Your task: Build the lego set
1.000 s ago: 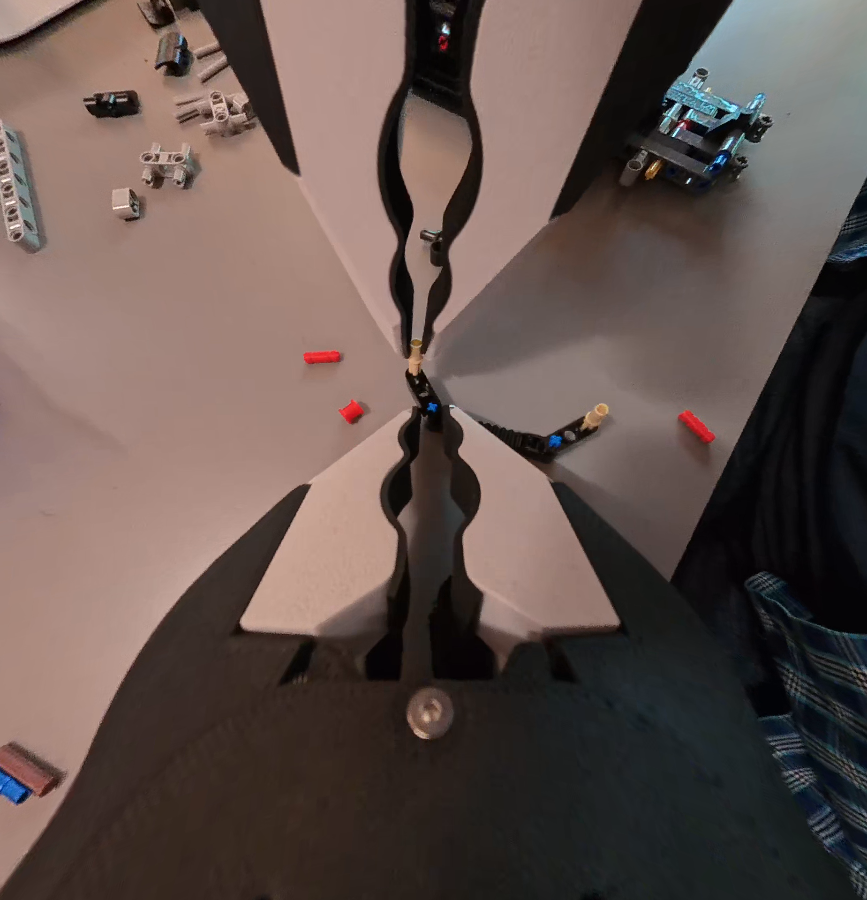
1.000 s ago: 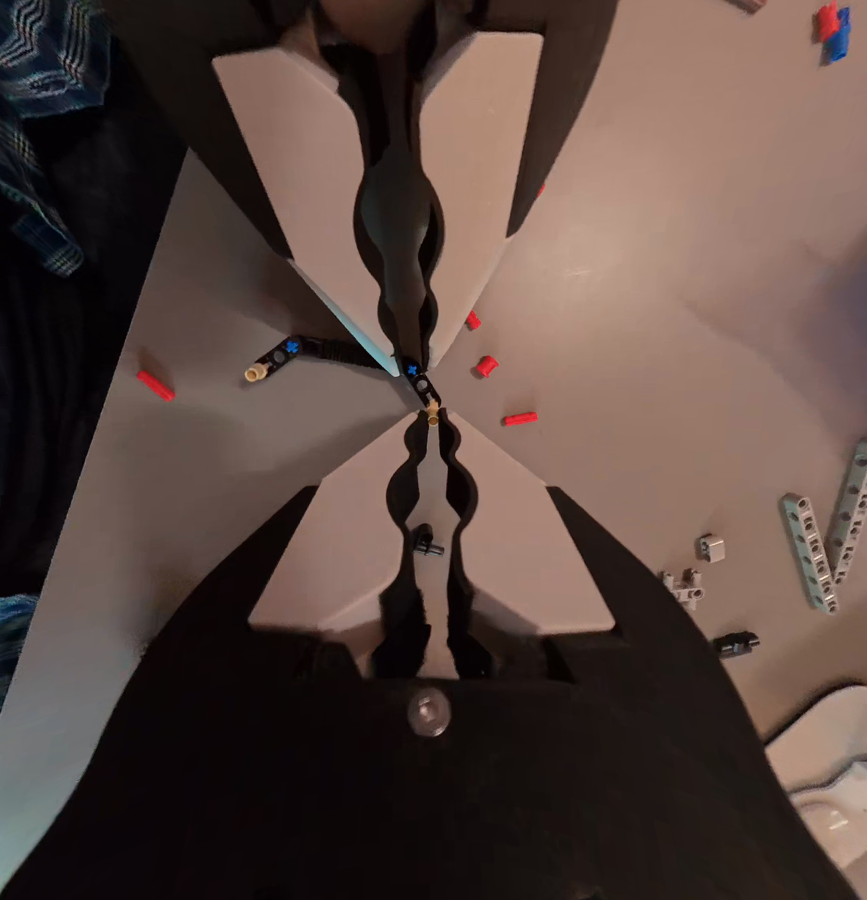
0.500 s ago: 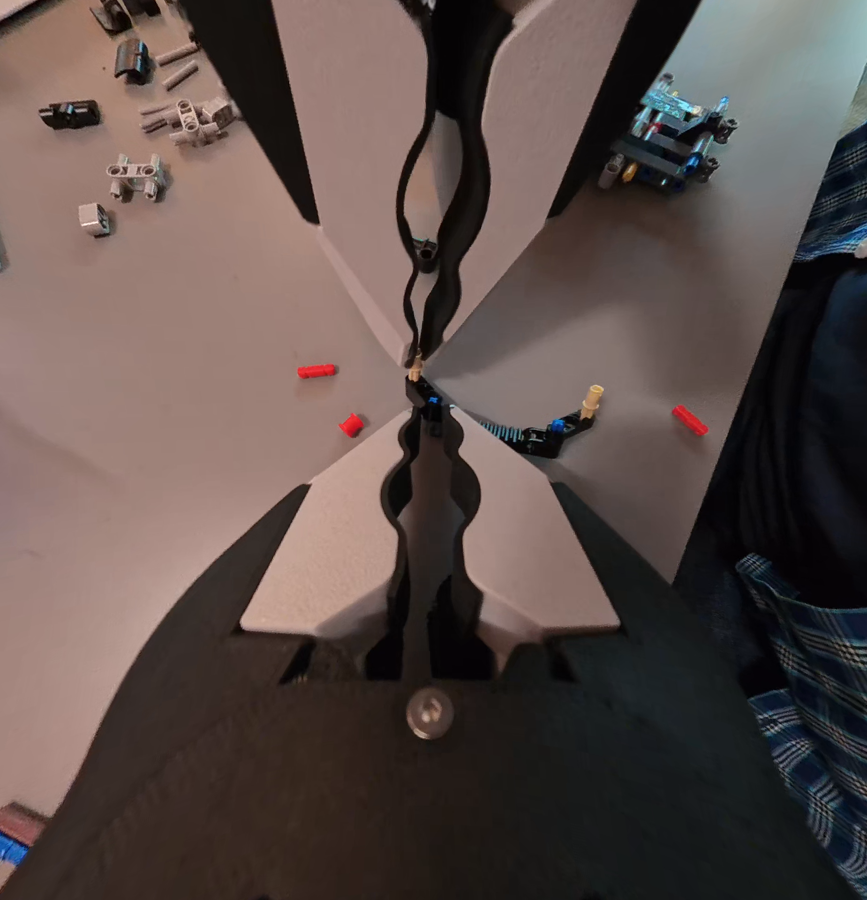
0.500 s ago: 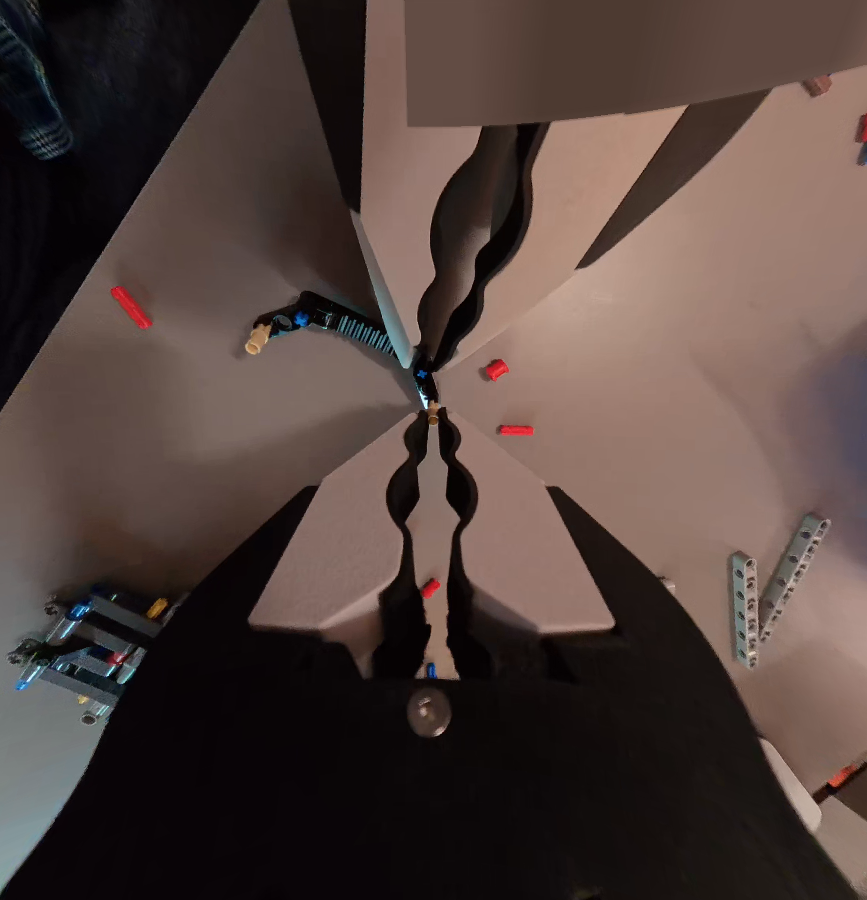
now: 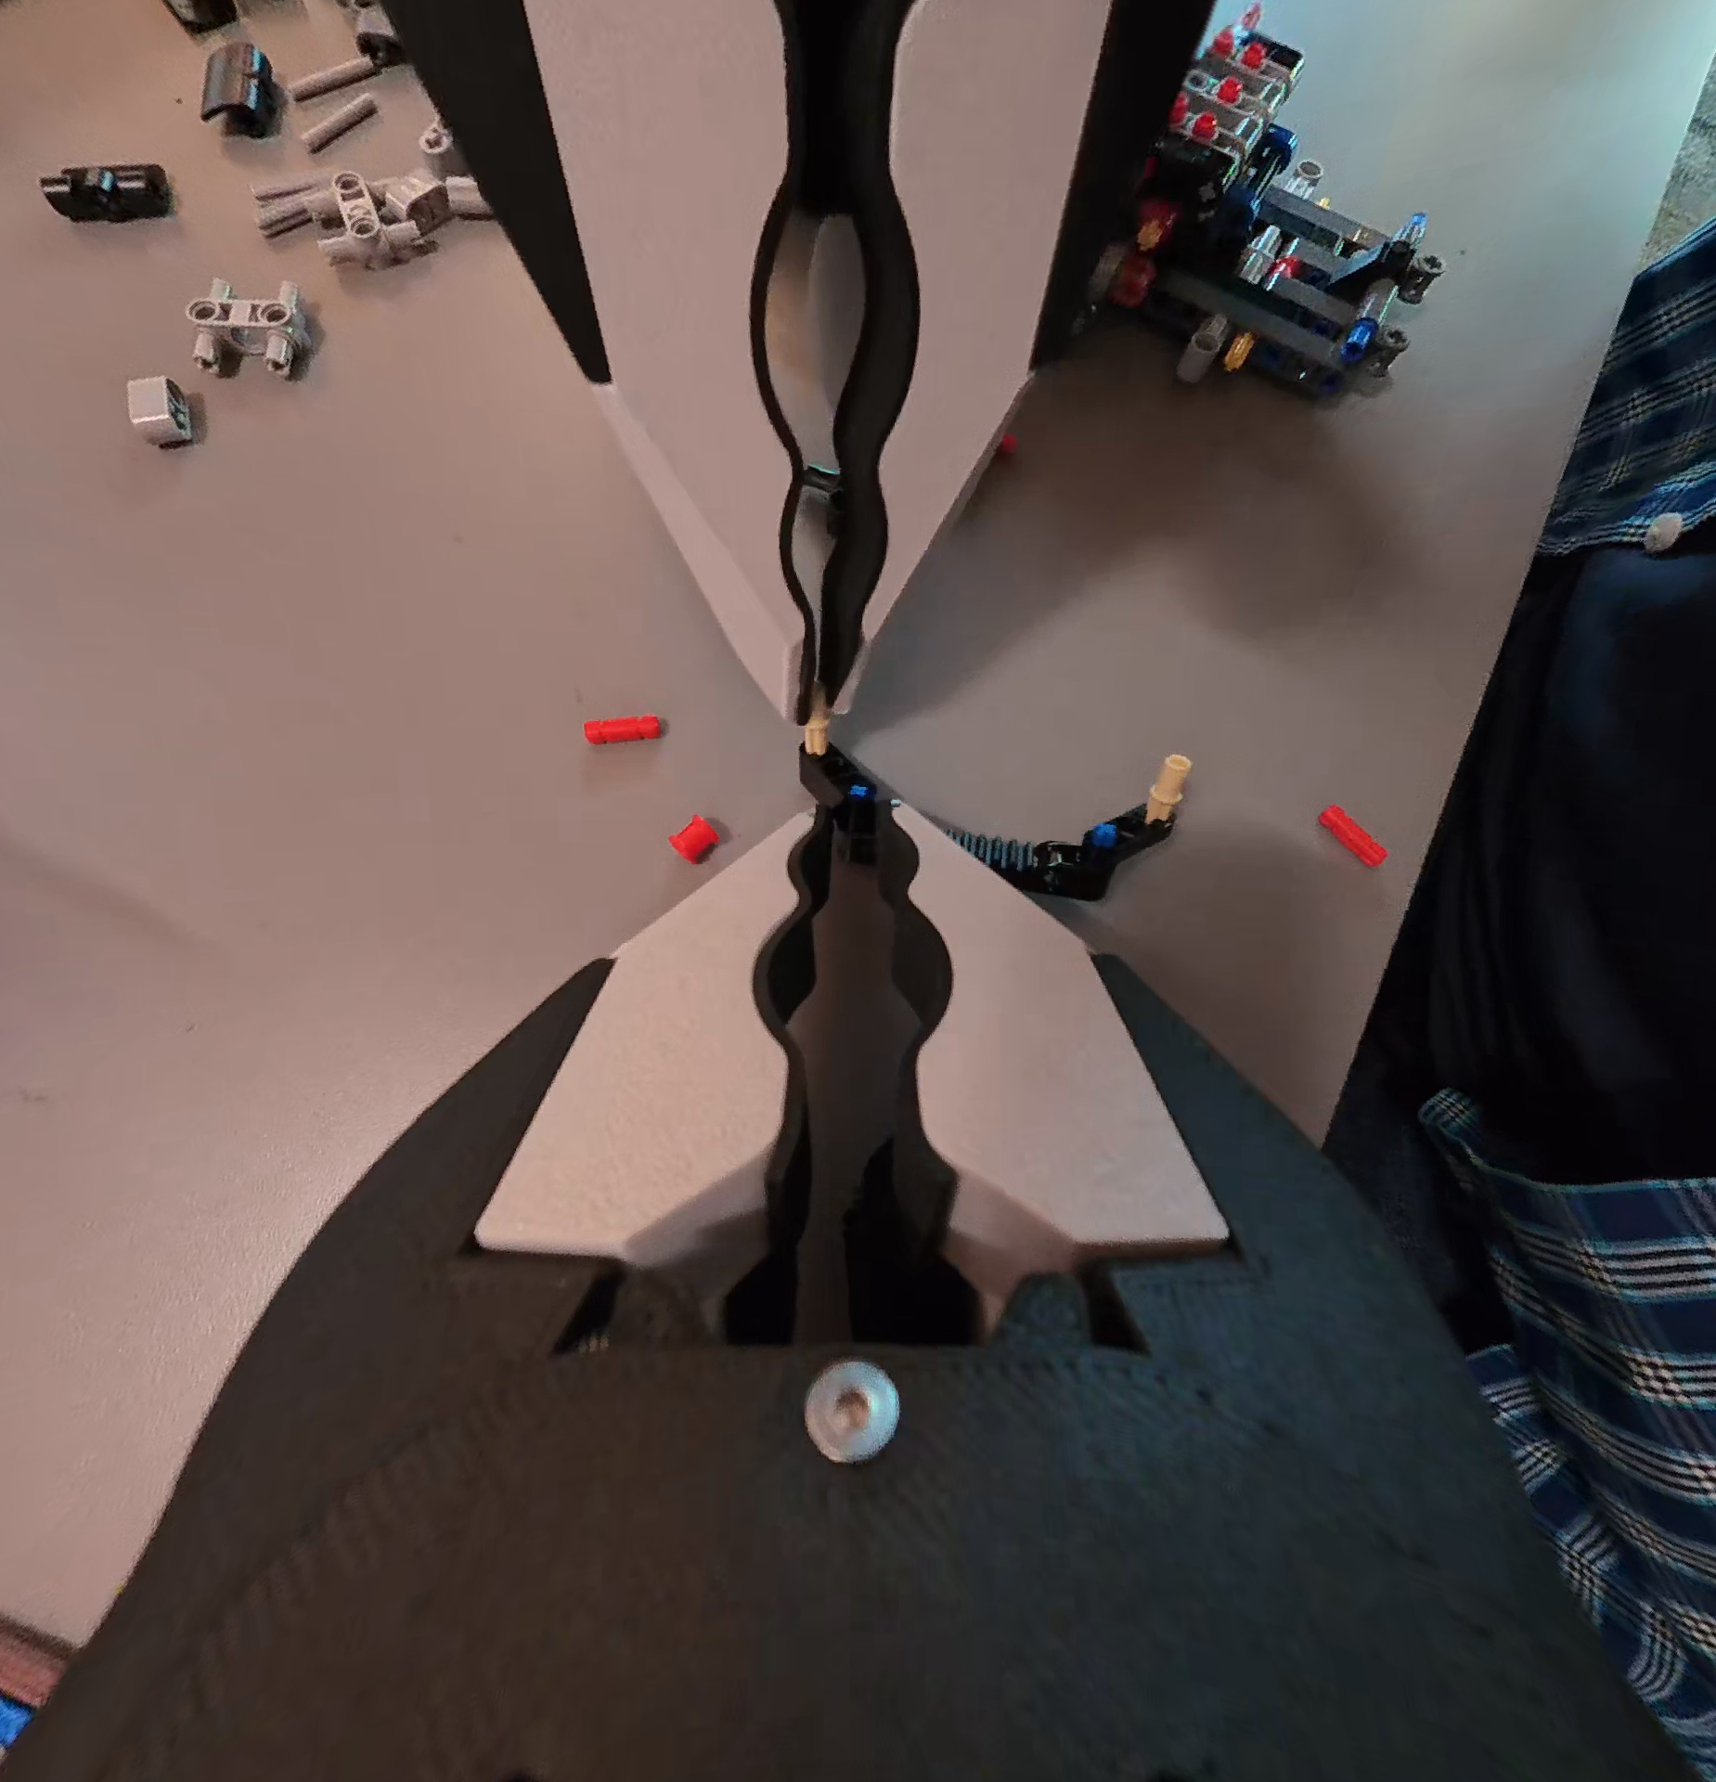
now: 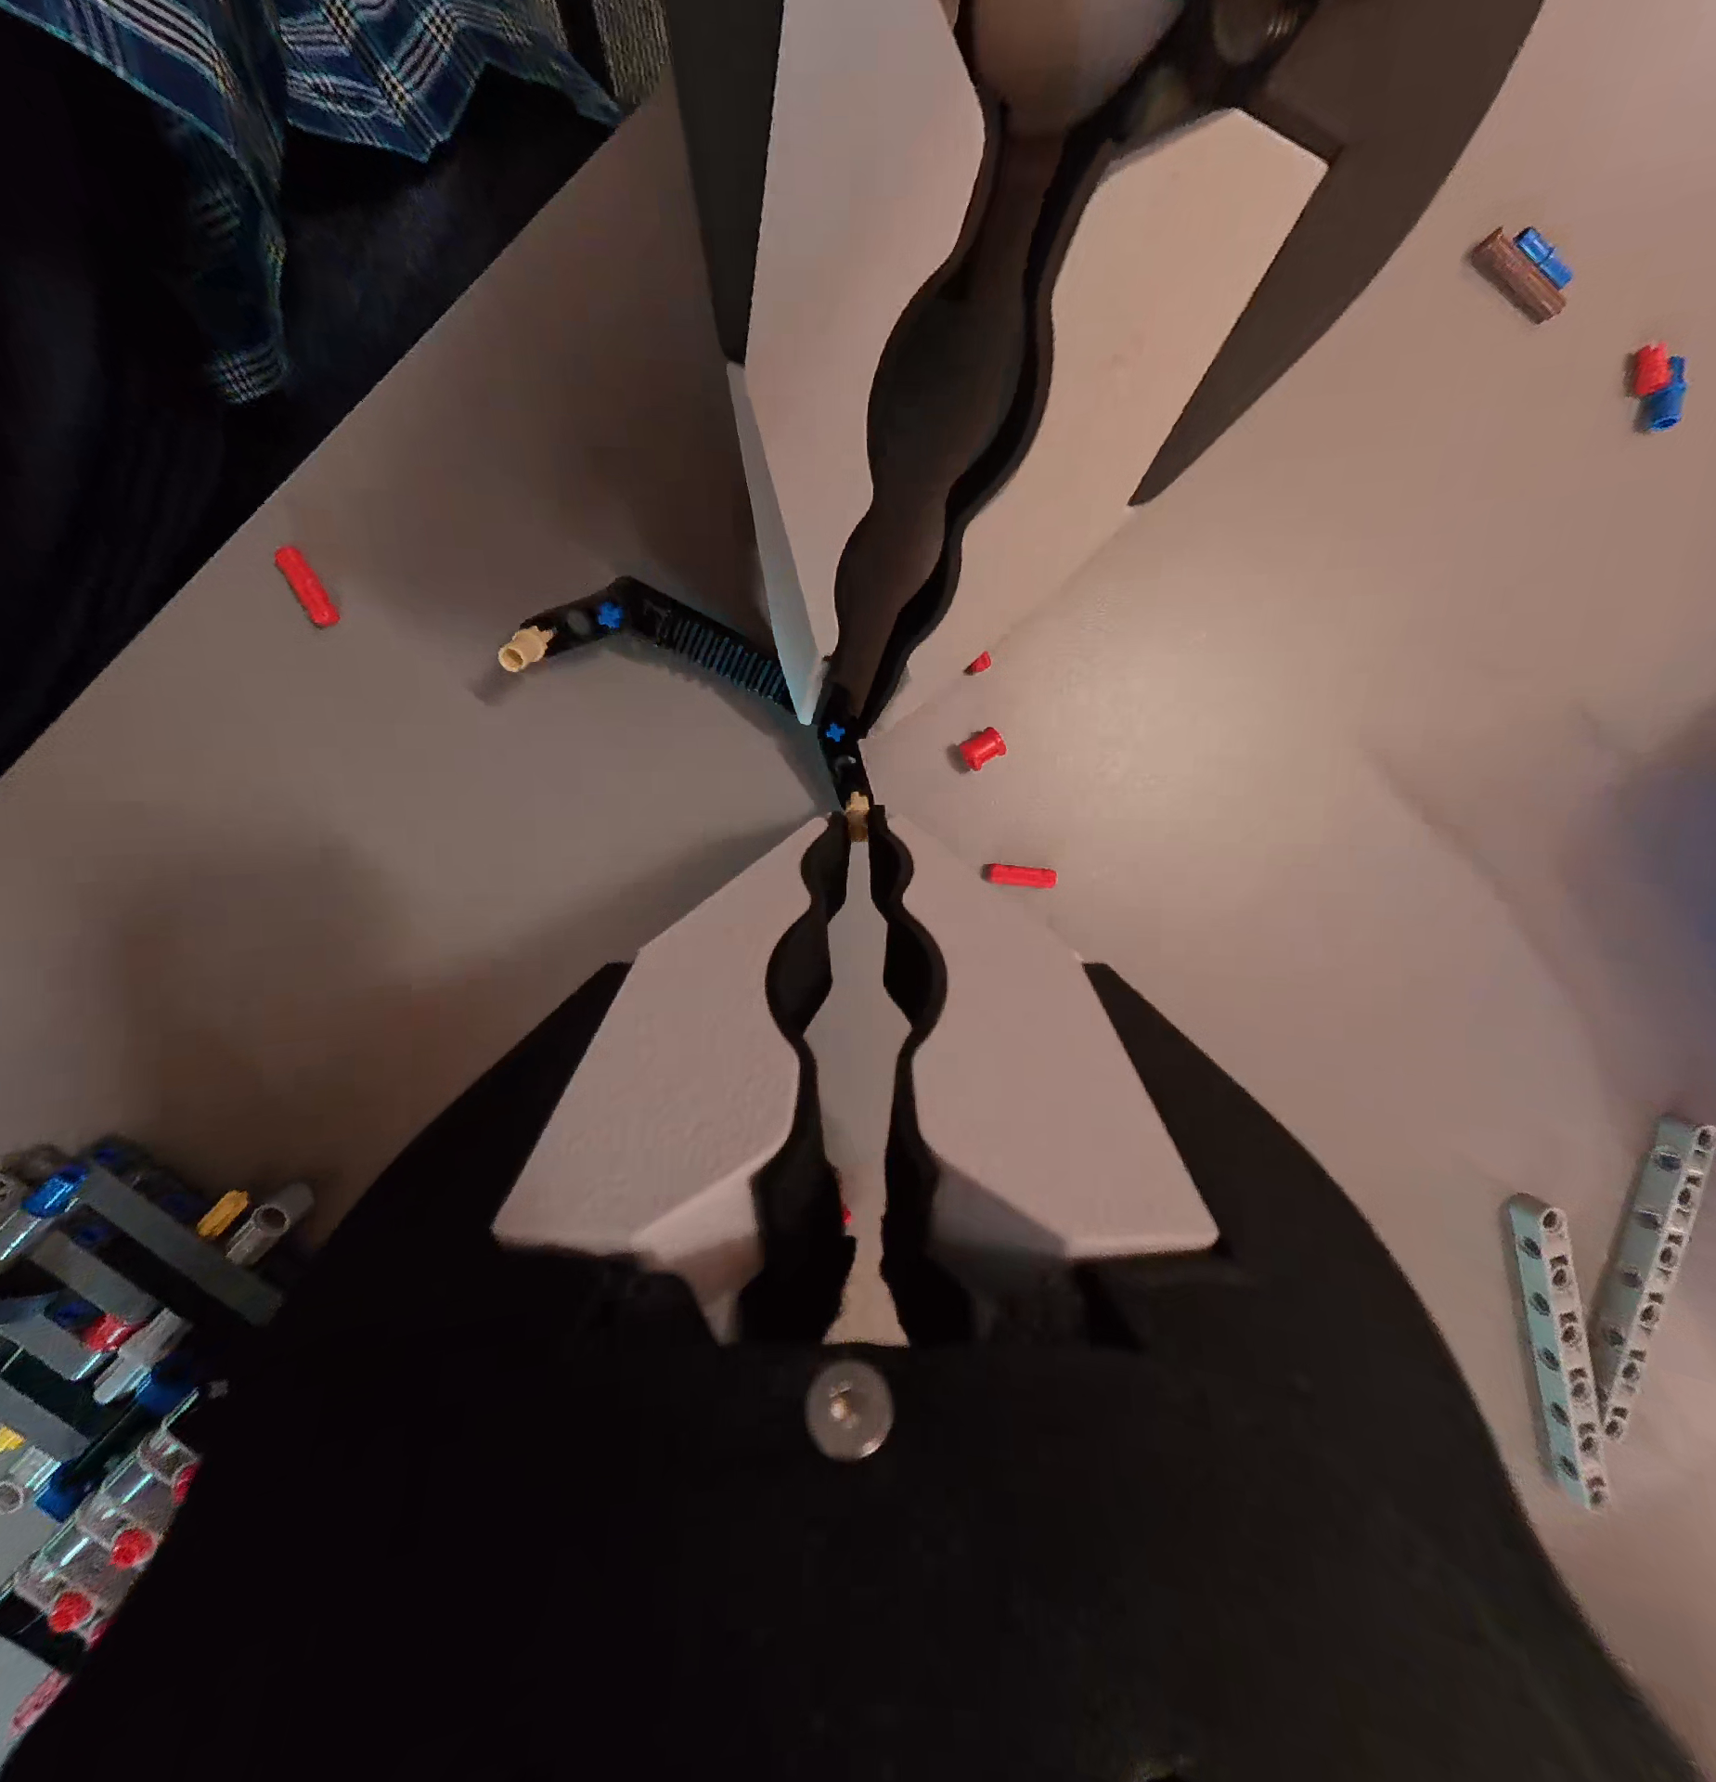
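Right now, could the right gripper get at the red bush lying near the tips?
Probably not yet: the right gripper is shut on the tan pin in the black beam. The red bush itself lies uncovered beside it.

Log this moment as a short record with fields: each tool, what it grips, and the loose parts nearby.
left tool: shut on the black bent beam
right tool: shut on the tan pin at the beam's tip
second black bent beam: lying on the table, tan pin in its end
loose red pins: three near the tools, e.g.
built assembly: on the table, apart from the tools
grey beams: two, touching
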